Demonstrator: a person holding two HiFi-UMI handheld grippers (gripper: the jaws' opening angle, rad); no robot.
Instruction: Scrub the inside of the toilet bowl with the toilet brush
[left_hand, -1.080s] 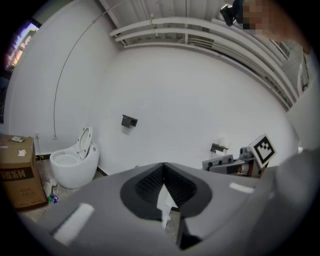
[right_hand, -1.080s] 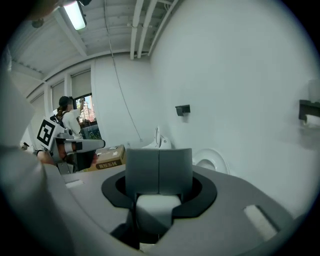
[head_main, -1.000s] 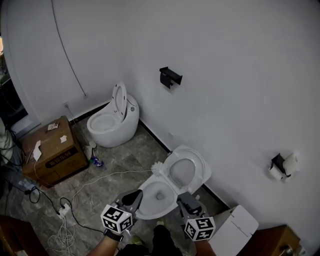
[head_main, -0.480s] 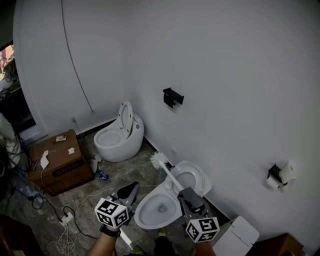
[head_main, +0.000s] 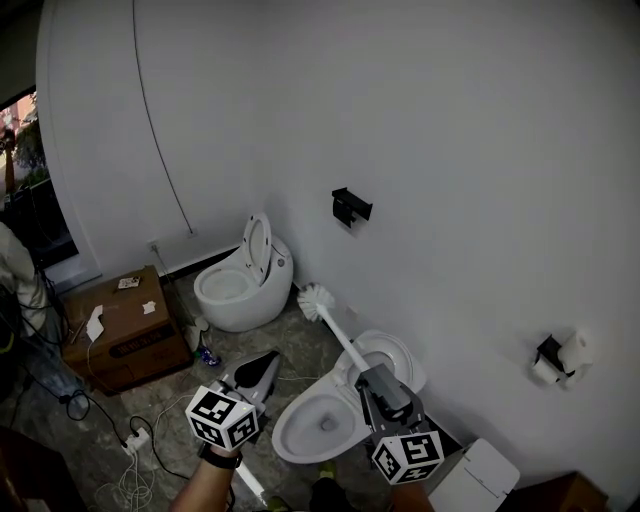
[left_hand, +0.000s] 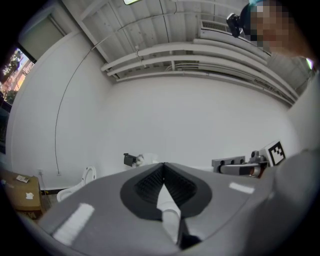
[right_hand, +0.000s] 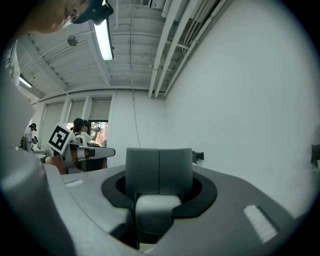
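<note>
Right gripper (head_main: 372, 377) clamped on the brush (head_main: 340, 337) handle. The brush is raised, bristles at 11 o'clock from the bowl (head_main: 300, 412), near the wall and clear of the rim. Left gripper (head_main: 262, 368) at the bowl's 9 o'clock, jaw tips together, idle. Seat up. Judgement: bristles not in the bowl; scrubbing probably all left.

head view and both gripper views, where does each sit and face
Head view: on the person's head, steeply down at the near toilet; shows a forearm, left tongs, right tongs holding the toilet brush.
Left gripper view: on its gripper, facing the white wall past the shut tongs.
Right gripper view: on its gripper, white wall at right, shut tongs ahead.
Shared: black wall holder, all three.
</note>
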